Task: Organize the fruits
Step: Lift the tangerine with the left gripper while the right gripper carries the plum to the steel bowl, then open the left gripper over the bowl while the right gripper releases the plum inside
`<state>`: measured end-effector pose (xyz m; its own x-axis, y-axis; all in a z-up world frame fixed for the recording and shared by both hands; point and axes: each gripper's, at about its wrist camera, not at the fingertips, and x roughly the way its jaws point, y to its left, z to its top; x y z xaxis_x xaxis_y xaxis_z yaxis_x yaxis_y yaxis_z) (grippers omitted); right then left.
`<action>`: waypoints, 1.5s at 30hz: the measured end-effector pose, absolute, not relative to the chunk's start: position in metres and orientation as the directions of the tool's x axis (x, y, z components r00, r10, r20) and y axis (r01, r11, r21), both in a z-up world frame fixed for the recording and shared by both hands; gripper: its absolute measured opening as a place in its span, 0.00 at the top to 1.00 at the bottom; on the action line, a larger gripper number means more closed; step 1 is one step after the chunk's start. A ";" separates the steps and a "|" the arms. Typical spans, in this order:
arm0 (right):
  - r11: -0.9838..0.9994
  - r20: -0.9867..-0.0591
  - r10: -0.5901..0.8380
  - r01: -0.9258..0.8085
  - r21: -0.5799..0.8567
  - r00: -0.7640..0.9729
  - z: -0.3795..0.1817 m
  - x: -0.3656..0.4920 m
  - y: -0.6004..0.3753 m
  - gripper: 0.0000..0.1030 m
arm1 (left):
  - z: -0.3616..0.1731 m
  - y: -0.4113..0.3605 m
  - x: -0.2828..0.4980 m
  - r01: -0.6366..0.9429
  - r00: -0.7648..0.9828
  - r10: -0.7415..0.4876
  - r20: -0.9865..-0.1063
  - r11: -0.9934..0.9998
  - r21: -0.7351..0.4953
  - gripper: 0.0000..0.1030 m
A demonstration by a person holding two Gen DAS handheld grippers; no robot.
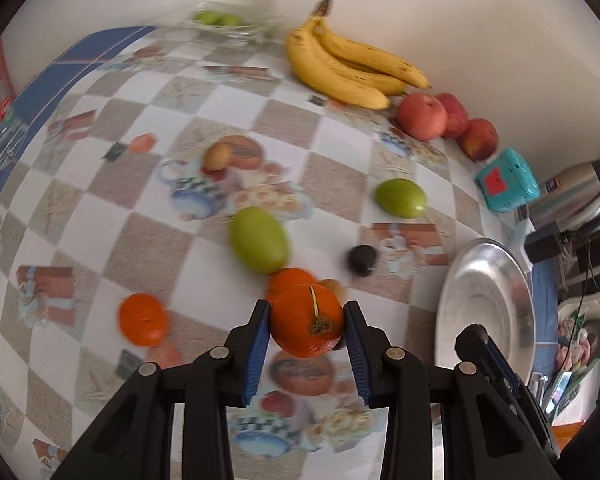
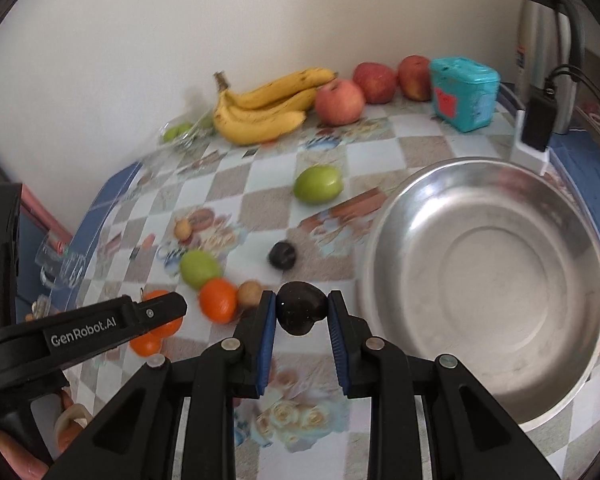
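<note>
Plain cream wall (image 2: 100, 40) behind table; checkered picture-print tablecloth (image 1: 332, 172), blue border; soft even light.

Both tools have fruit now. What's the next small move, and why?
Probably swing the right tool toward the steel bowl and release there. It is shut on a dark fruit, held clear of the tablecloth, and the bowl sits empty right beside it. The left tool, clamped on an orange, is farther from the bowl, so it could follow.

stemmed orange (image 1: 306, 320) and dark fruit (image 2: 301, 312) held aloft.
</note>
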<state>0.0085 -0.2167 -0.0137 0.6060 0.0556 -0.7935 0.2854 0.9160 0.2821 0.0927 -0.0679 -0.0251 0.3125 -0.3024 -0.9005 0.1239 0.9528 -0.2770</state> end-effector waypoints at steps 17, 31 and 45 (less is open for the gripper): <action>0.790 -0.834 -0.152 0.572 0.219 0.530 -0.026 -0.039 -0.327 0.74 | -0.024 -0.202 0.069 0.383 0.275 -0.345 -0.897 0.895 -0.227 0.62; 0.743 -0.869 -0.141 0.631 0.223 0.474 -0.036 -0.054 -0.350 0.74 | -0.038 -0.235 0.054 0.439 0.251 -0.310 -0.917 0.881 -0.178 0.61; 0.734 -0.877 -0.127 0.638 0.232 0.464 -0.036 -0.056 -0.354 0.67 | -0.025 -0.226 0.054 0.421 0.269 -0.317 -0.910 0.888 -0.185 0.48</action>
